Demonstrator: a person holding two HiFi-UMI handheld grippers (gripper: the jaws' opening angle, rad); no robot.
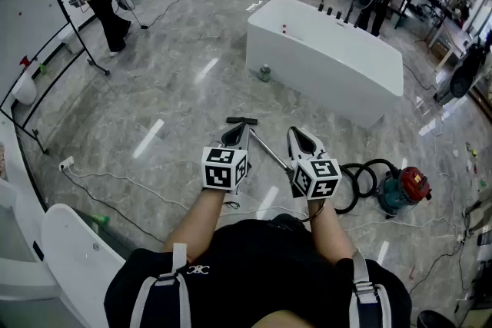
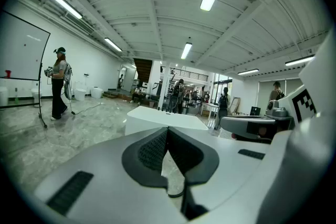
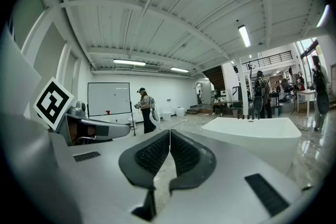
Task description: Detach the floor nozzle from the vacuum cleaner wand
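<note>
1. Floor nozzle, a flat black bar-shaped plastic head [image 1: 241, 120], lies on the grey marbled floor [image 1: 177, 88] just ahead of you. It is joined to the thin silver metal wand [image 1: 269, 150], which slants back between your two tools.
2. Your white left gripper [image 1: 237, 133] hangs just beside the nozzle, jaws clenched together on nothing. Your white right gripper [image 1: 298, 136] sits near the wand, likewise clenched and empty.
3. Handling, as a judgement: the nozzle looks light, rigid and smooth, and the wand looks a stiff, slippery tube. Open both claws first. Then pinch the wand close to the joint with one and the nozzle's neck with the other.
4. Only the head view shows the nozzle, the wand, the coiled black hose [image 1: 357, 180] and the teal-and-red canister [image 1: 403, 190]. The gripper views look level across the room at a long white block [image 2: 157, 119]. They show the ribbed pads [image 3: 157, 155] pressed together.
</note>
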